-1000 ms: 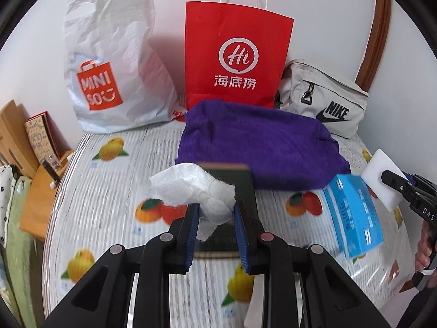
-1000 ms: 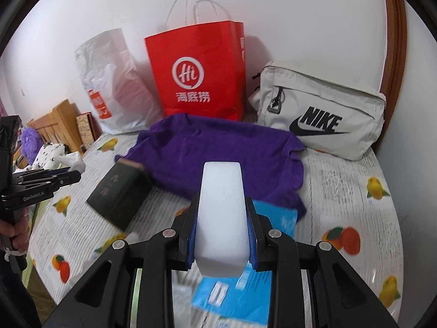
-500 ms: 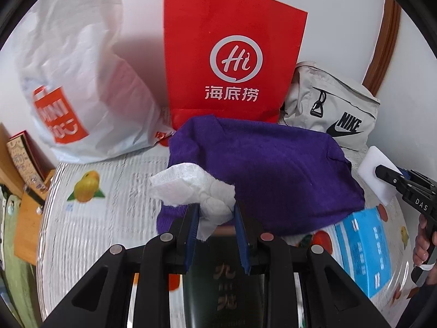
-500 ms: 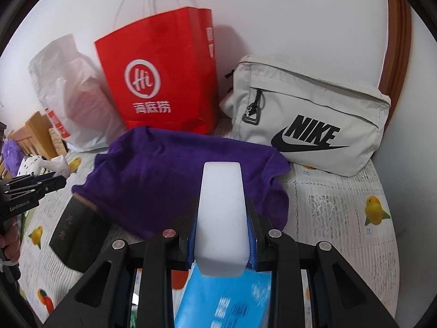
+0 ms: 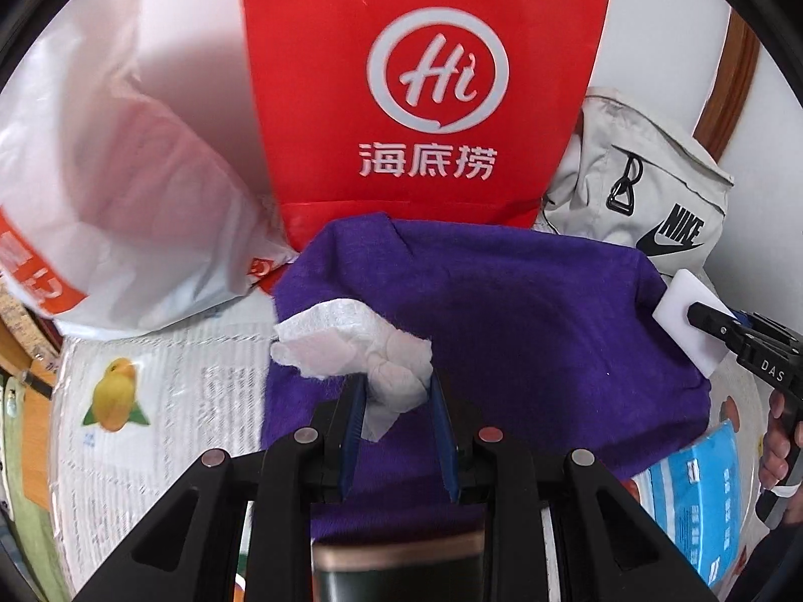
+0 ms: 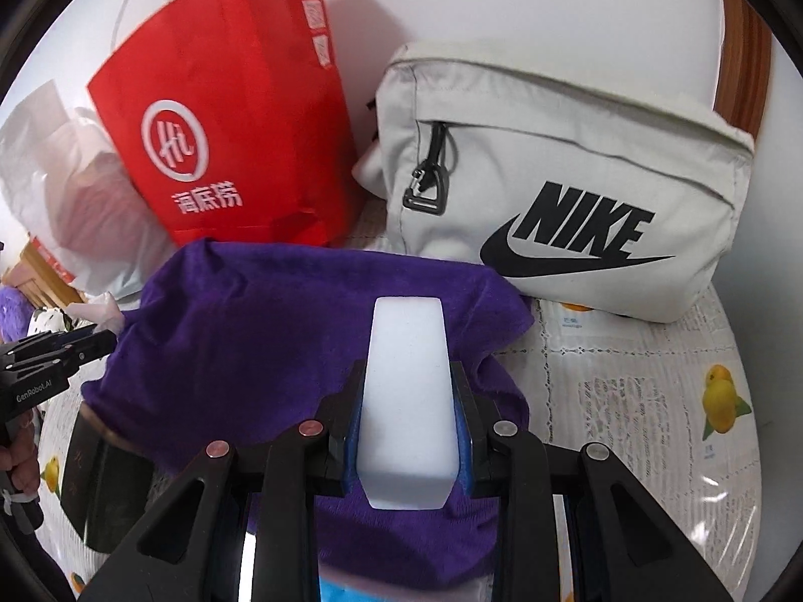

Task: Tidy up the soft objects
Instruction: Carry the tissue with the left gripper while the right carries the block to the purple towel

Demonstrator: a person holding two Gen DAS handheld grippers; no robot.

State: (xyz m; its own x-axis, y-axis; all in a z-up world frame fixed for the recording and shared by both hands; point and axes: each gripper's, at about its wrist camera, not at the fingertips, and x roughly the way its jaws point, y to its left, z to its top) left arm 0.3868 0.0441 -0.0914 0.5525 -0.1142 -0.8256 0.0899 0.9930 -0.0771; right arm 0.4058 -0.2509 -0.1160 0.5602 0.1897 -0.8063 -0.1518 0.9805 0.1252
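Note:
My left gripper is shut on a crumpled white tissue and holds it above the near left part of a purple towel. My right gripper is shut on a white sponge block and holds it over the towel, near its right edge. Each gripper shows in the other's view: the right one with the sponge at the right, the left one with the tissue at the left.
A red paper bag stands behind the towel against the wall, a white plastic bag to its left and a beige Nike bag to its right. A dark green box and a blue pack lie near the towel's front edge.
Both grippers have moved forward toward the wall and now hang over the purple towel. The green box and blue pack have slid back toward the near edge of both views.

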